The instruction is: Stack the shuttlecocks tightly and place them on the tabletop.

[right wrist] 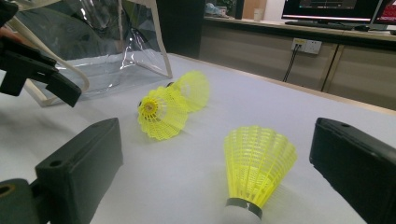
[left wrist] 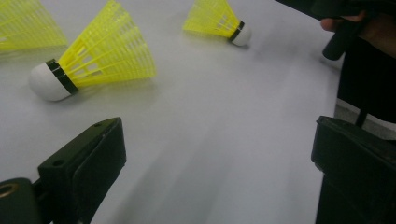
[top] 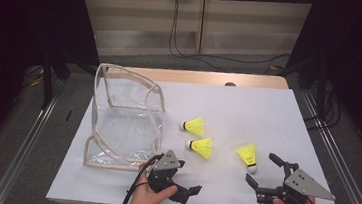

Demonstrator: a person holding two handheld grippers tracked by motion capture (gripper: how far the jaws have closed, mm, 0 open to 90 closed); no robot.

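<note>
Three yellow plastic shuttlecocks [top: 245, 156] on white worktop [top: 248, 113], right of clear plastic pouch [top: 124, 121]. Left tool [top: 188, 192], right tool [top: 261, 171]: both released, empty. Grasp nearest by cork, squarely

White-topped table [top: 248, 108], grey carpet floor [top: 138, 57], wooden counter [right wrist: 299, 42] with wall socket [right wrist: 306, 45], monitor [right wrist: 331, 9]

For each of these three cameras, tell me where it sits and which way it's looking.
High view: above the near table edge, facing forward and down at three shuttlecocks and clear bag; both hands show, holding the left gripper and right gripper.
Left gripper view: rides the left gripper, looking low over the white sheet between its open fingers.
Right gripper view: rides the right gripper, facing the bag.
Shared: nearest shuttlecock.
</note>
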